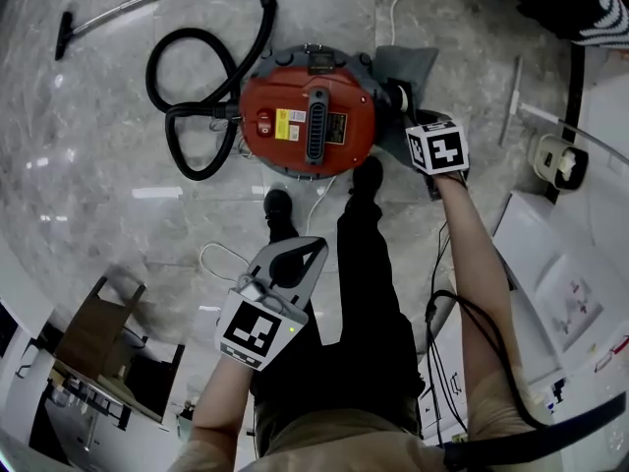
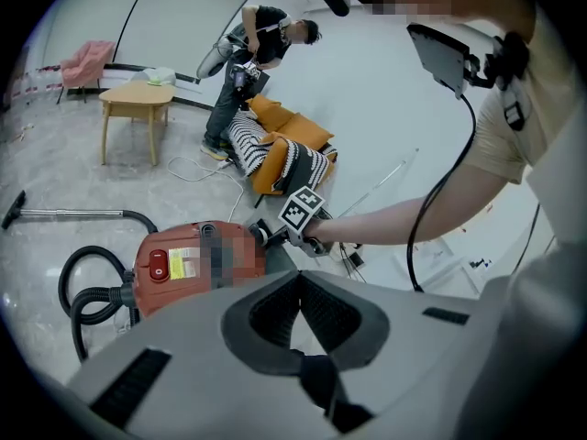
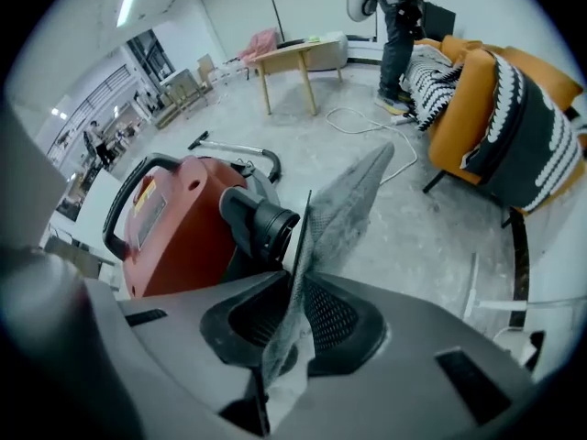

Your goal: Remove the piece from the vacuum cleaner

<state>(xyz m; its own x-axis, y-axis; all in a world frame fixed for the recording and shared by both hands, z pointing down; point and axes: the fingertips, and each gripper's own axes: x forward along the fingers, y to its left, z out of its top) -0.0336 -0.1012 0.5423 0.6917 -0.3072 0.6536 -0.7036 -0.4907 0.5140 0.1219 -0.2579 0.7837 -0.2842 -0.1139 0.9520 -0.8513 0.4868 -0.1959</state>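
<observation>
Fabric piece [image 3: 353, 200], grey, flat and dusty, is clamped edge-on between the pads of the right tongs [image 3: 298, 282], just beside the black round outlet [image 3: 261, 225] of the red drum-shaped vacuum cleaner [image 3: 174, 227]. The left tongs [image 2: 298, 287] are held closed and empty, well back from the vacuum cleaner.

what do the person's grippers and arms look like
The left gripper and right gripper are pale grey moulded shells with black ribbed pads inside the jaws. Each carries a white cube with black square markers. A black cable runs along the right arm. The person wears a short-sleeved beige shirt.
</observation>
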